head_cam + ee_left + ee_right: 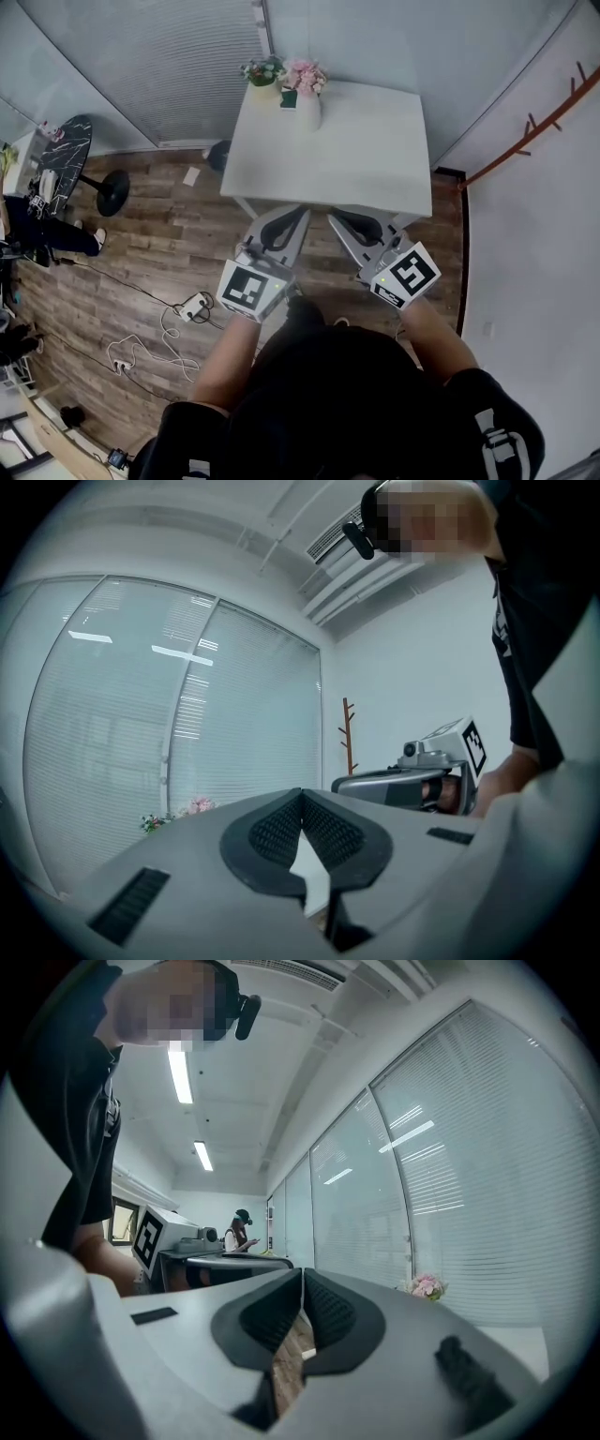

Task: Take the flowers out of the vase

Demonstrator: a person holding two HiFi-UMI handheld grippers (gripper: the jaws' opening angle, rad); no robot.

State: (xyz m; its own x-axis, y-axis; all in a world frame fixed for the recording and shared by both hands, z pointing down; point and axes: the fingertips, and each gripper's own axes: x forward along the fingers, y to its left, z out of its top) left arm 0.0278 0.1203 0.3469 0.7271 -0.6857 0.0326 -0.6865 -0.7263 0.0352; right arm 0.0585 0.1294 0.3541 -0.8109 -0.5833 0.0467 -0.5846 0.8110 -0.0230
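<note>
Pink flowers stand in a white vase near the far edge of a white table. A second small bunch sits in a pale pot just left of it. Both grippers hover over the floor at the table's near edge, well short of the vase. My left gripper is shut with nothing between its pads. My right gripper is likewise shut and empty. The flowers show small and far in the left gripper view and in the right gripper view.
A round black stool stands at the far left on the wood floor. White power strips and cables lie on the floor to my left. A wooden coat rack leans along the right wall. Window blinds close off the far side.
</note>
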